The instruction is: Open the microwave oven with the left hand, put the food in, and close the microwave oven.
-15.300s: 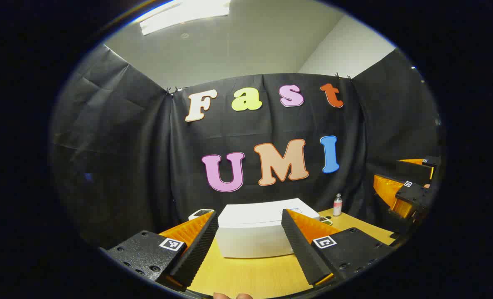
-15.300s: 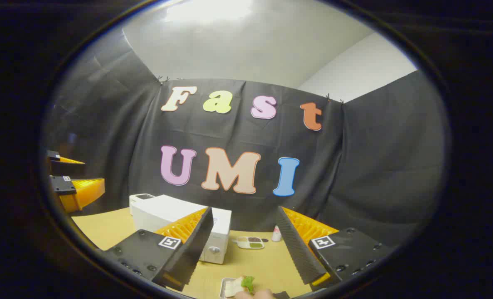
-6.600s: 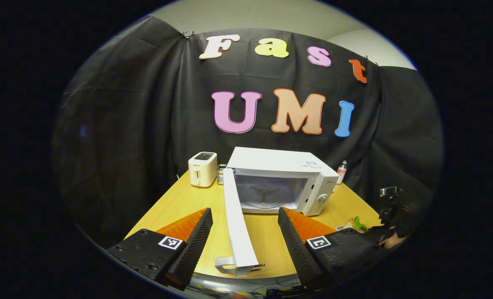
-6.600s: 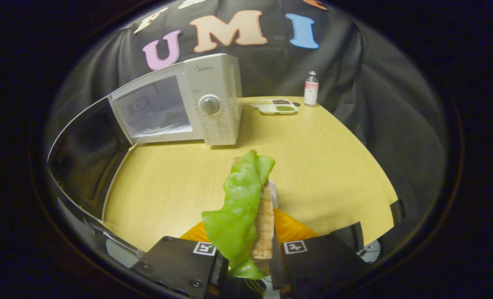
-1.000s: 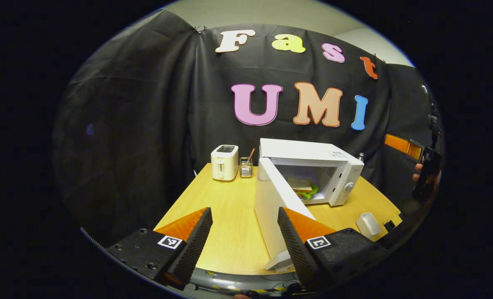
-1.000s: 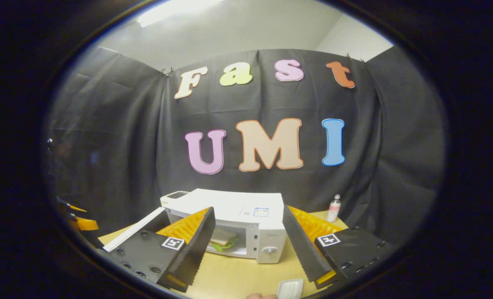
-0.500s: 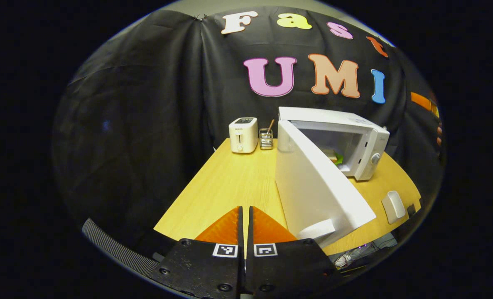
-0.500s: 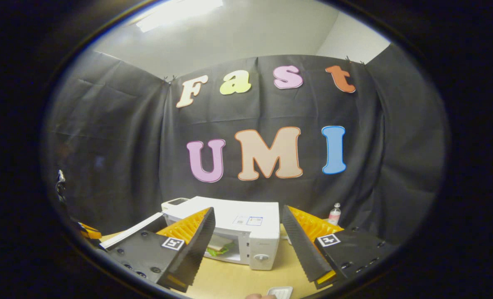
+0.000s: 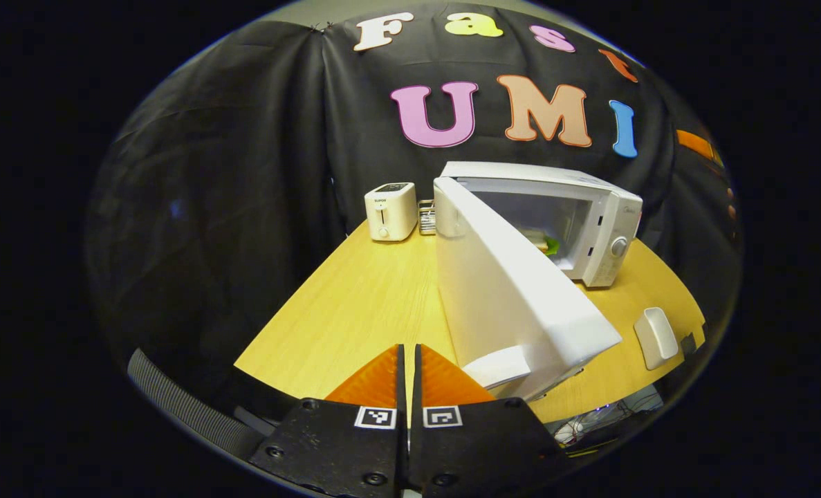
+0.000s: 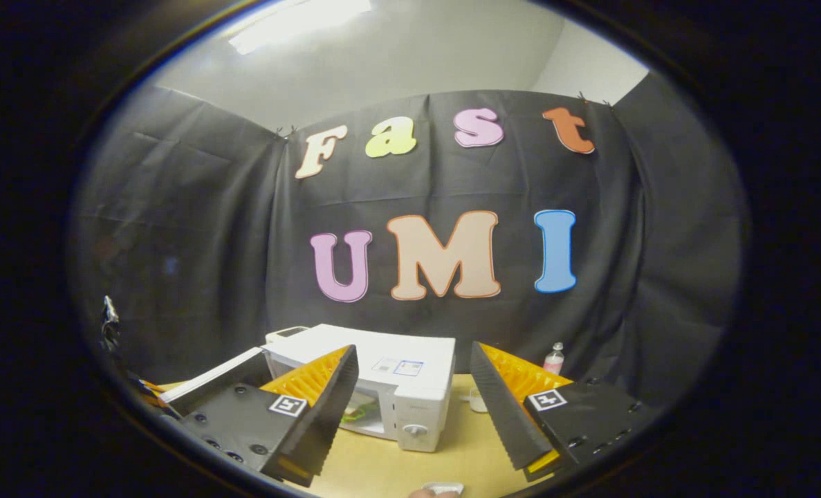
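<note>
We hold our left gripper (image 9: 406,387) low over the near worktop (image 9: 355,304) edge, fingers pressed together on nothing, just left of the half-open microwave door (image 9: 514,297). The food (image 9: 547,243) sits inside the microwave oven (image 9: 590,207). Our right gripper (image 10: 410,408) is raised and level, fingers spread wide and empty, facing the oven from farther back
</note>
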Demonstrator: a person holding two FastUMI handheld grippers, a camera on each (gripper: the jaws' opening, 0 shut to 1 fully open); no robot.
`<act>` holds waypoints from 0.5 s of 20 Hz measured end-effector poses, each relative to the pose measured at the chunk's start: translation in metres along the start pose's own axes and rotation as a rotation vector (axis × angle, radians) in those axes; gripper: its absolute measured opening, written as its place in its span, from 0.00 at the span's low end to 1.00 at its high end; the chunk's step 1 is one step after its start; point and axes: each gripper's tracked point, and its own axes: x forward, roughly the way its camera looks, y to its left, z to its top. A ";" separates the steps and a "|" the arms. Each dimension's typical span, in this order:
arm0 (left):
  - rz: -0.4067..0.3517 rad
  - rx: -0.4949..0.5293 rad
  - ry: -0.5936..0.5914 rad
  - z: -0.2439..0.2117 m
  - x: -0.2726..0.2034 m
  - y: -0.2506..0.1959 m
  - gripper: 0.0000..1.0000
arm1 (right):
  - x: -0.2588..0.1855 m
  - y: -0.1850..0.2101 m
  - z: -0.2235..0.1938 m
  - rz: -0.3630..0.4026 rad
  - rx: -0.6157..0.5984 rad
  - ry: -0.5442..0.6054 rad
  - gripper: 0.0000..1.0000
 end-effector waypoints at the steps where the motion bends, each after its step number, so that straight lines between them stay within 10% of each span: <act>1: -0.002 0.003 -0.002 0.001 0.001 -0.006 0.00 | 0.000 -0.002 -0.001 0.003 -0.001 -0.002 0.92; 10: -0.067 0.076 -0.014 0.017 0.020 -0.072 0.00 | -0.002 -0.021 -0.025 0.001 0.003 0.043 0.92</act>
